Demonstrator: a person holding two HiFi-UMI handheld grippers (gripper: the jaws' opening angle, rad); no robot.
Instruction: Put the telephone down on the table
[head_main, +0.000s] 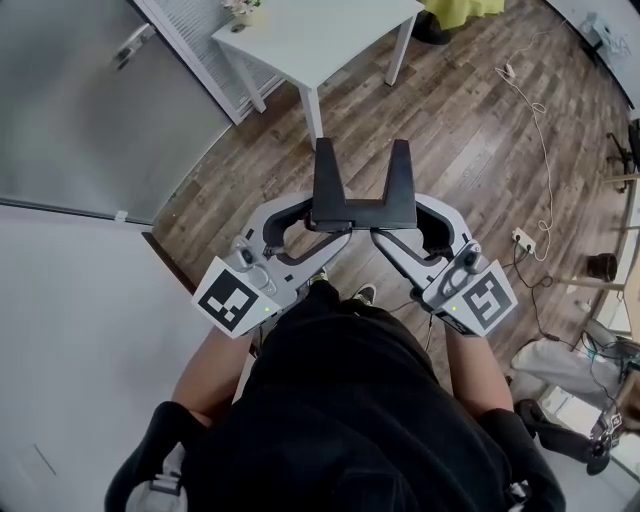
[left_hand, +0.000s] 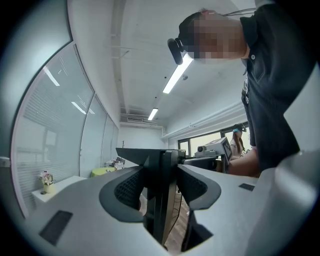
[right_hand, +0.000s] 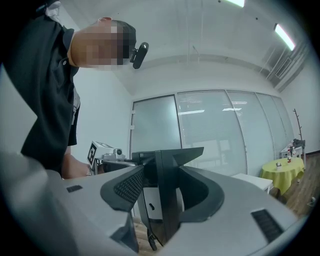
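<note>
The right gripper (right_hand: 165, 189) clamps a black telephone (right_hand: 166, 167), seen edge-on.

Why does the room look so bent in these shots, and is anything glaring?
Head view: wide lens bows the floorboards; light even, no harsh shadows. Left gripper view: dark round border, the glass wall curves, the ceiling strip light glares white. Right gripper view: same curving on the glass panels; a ceiling lamp burns out.

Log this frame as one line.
left gripper: shut on telephone | right gripper: shut on telephone | telephone: held level above floor | table: ahead, telephone not yet on it
</note>
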